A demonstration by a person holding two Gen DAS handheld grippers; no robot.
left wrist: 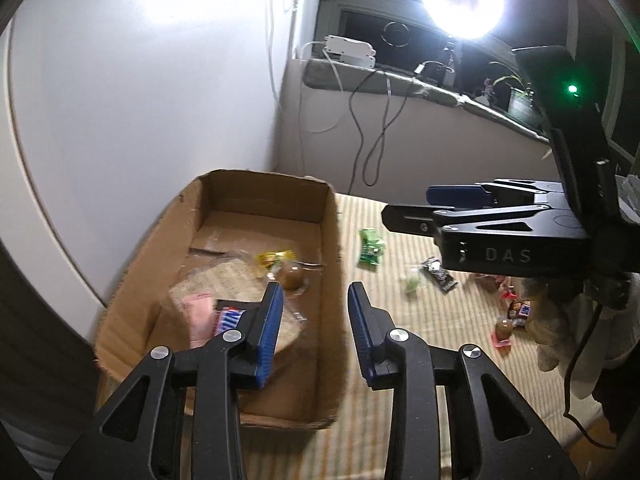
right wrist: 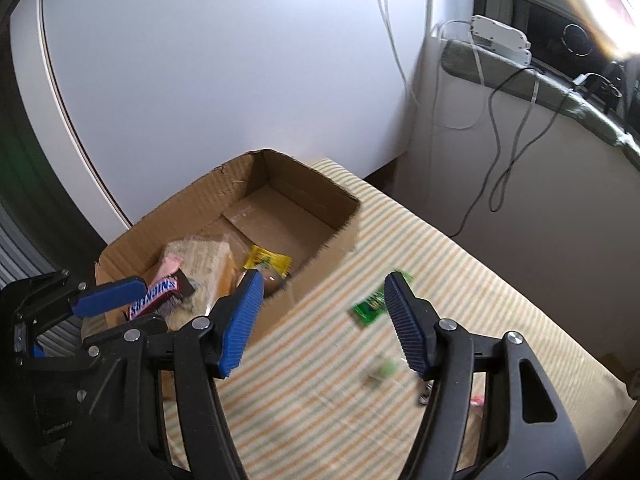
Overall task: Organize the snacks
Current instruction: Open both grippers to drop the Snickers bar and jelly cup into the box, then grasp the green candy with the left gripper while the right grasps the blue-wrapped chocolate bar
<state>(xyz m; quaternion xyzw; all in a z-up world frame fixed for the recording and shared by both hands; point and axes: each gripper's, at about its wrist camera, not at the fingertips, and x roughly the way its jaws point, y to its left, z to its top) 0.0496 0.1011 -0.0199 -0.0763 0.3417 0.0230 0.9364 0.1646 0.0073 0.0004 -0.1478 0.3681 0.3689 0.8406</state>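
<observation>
An open cardboard box (left wrist: 332, 240) stands on a striped cloth (left wrist: 400, 340). In it lie a Snickers bar (left wrist: 230, 318), a yellow packet (left wrist: 274, 258), a round brown sweet (left wrist: 291, 274), a pink packet (left wrist: 198, 312) and a beige clear-wrapped pack (left wrist: 224, 276). My left gripper (left wrist: 314, 288) hangs open and empty over the box's right wall. My right gripper (right wrist: 324, 276) is open and empty above the cloth, just right of the box (right wrist: 320, 256). A green packet (right wrist: 370, 306) lies beside its right finger. The Snickers bar (right wrist: 158, 294) shows past the left gripper's blue finger (right wrist: 108, 298).
Loose snacks lie on the cloth right of the box: the green packet (left wrist: 371, 249), a black packet (left wrist: 438, 274), a small green sweet (left wrist: 412, 282) and several wrapped sweets (left wrist: 516, 308). A gloved hand (left wrist: 556, 328) holds the right gripper (left wrist: 408, 204). White wall behind; windowsill (left wrist: 400, 80) with cables.
</observation>
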